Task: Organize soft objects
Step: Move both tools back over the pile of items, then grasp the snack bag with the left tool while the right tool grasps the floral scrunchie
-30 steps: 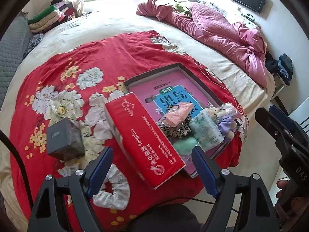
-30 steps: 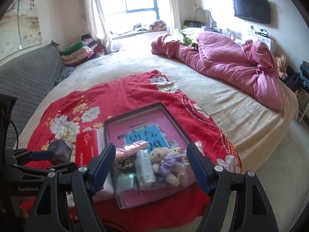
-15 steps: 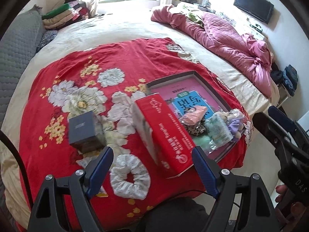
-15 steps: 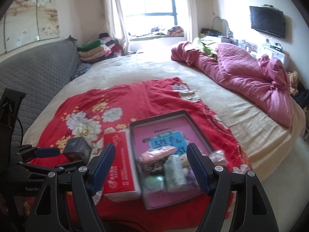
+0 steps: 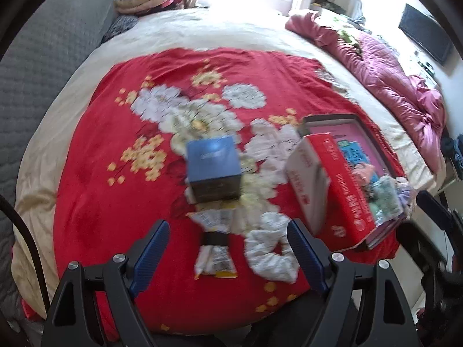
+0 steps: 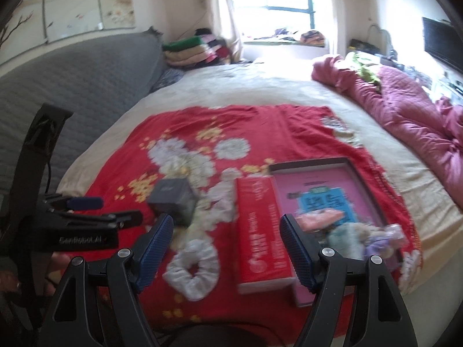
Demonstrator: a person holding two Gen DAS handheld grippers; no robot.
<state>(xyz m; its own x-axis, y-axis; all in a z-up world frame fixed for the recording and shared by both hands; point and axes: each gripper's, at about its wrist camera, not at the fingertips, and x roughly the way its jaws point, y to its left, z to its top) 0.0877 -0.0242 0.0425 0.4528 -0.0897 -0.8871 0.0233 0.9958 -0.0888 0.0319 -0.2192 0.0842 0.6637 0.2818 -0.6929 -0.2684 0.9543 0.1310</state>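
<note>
My left gripper (image 5: 227, 227) is open and empty above the red flowered blanket (image 5: 115, 173). Between its fingers, in the left wrist view, lie a white scrunchie (image 5: 270, 256) and a small snack packet with a dark band (image 5: 215, 245). My right gripper (image 6: 226, 220) is also open and empty, and the white scrunchie (image 6: 192, 269) lies low between its fingers. A dark-rimmed tray (image 6: 312, 163) with a pink bottom holds a pile of soft items (image 6: 347, 234) at its near end. The tray (image 5: 330, 118) sits at the right in the left wrist view.
A dark blue box (image 5: 214, 170) stands in the middle of the blanket. A red tissue pack (image 5: 344, 190) lies against the tray's left side. A pink quilt (image 6: 405, 101) is bunched at the far right, a grey headboard (image 6: 72, 86) is on the left, and folded clothes (image 6: 191, 52) are stacked behind it.
Both grippers have swung left across the blanket. The tray has slid to the right of both views, and the box, packet and scrunchie now sit in front of the fingers. Both grippers stay open.
</note>
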